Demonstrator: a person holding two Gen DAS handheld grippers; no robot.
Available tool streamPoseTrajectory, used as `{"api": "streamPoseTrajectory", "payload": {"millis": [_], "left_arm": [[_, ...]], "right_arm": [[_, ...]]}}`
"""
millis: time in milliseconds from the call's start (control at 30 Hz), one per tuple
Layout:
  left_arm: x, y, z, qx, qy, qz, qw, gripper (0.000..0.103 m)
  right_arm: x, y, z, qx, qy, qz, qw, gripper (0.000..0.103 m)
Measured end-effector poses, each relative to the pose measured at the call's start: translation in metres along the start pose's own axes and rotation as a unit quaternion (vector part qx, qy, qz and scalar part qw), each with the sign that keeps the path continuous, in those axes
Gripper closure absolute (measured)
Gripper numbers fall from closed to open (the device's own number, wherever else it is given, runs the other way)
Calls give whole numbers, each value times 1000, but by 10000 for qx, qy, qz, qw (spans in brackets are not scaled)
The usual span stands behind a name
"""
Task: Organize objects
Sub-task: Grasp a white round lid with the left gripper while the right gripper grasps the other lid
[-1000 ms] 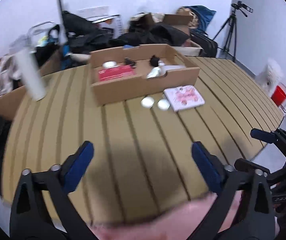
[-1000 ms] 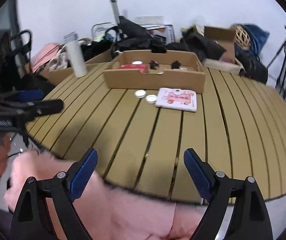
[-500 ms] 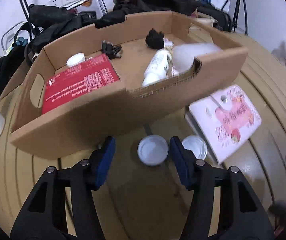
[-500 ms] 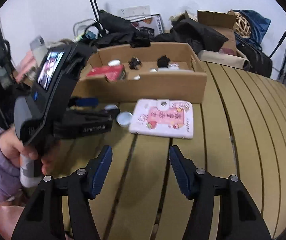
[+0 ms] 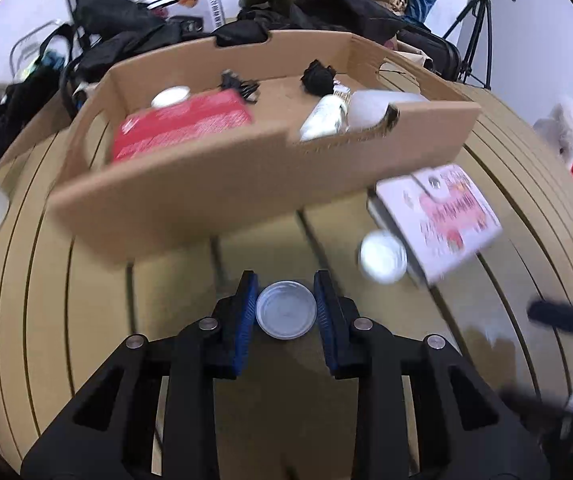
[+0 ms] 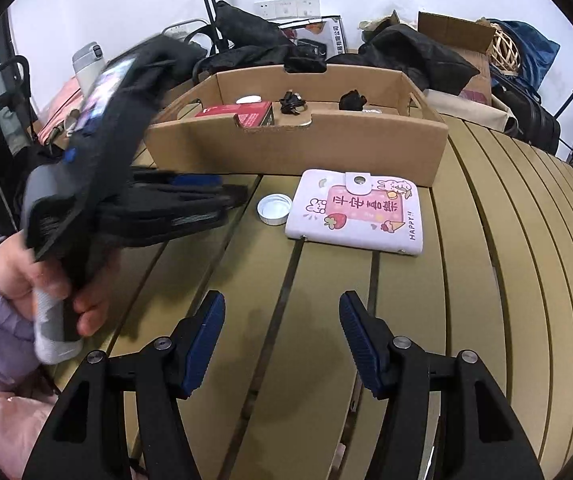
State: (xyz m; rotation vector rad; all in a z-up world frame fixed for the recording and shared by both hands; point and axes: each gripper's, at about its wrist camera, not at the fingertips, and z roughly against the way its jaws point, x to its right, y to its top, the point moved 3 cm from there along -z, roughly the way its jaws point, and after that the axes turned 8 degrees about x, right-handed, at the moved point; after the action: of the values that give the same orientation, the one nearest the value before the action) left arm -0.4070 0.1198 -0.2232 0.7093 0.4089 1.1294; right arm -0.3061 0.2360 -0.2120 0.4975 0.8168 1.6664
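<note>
From the left wrist, the left gripper (image 5: pixel 285 307) is closing on the round white plastic lid (image 5: pixel 285 309) at six o'clock of the brown cardboard box (image 5: pixel 246 184), a lift surely next, while from the right wrist the right gripper (image 6: pixel 282 338) hangs half-open, empty, the pink illustrated wallet (image 6: pixel 356 211) at twelve.

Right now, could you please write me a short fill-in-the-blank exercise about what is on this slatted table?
1. The left tool is closing around a round white ____.
2. The red packet lies inside the cardboard ____.
3. The right tool has ____ between its pads.
4. The pink wallet lies on the slatted table, ____ the box.

Missing words: lid; box; nothing; outside
</note>
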Motion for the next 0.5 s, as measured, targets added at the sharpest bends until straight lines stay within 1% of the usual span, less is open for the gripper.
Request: {"api": "streamPoseTrajectory", "payload": {"millis": [100, 200, 267, 300, 333, 367, 433, 500], "left_arm": [[-8, -19, 20, -37, 14, 185, 9998, 78], [-15, -27, 32, 42, 124, 322, 9994, 78], [-22, -29, 37, 75, 68, 545, 9985, 78], [-24, -29, 39, 88, 29, 614, 9981, 78], [-28, -30, 41, 105, -69, 710, 9974, 78], [-31, -31, 41, 95, -154, 774, 9968, 78], [-40, -34, 42, 55, -160, 924, 9956, 78], [-47, -36, 43, 35, -207, 1079, 9939, 78]], "right_arm": [[2, 3, 1, 50, 66, -64, 9999, 39], [1, 11, -10, 11, 191, -114, 9998, 39], [-2, 22, -23, 48, 253, -36, 9997, 40], [-4, 26, -30, 60, 299, 4, 9995, 43], [-7, 33, -41, 25, 320, 67, 9995, 49], [-9, 37, -48, 27, 314, 113, 9994, 51], [-15, 45, -62, 56, 318, 243, 9992, 52], [-24, 50, -77, 49, 274, 493, 9984, 59]]}}
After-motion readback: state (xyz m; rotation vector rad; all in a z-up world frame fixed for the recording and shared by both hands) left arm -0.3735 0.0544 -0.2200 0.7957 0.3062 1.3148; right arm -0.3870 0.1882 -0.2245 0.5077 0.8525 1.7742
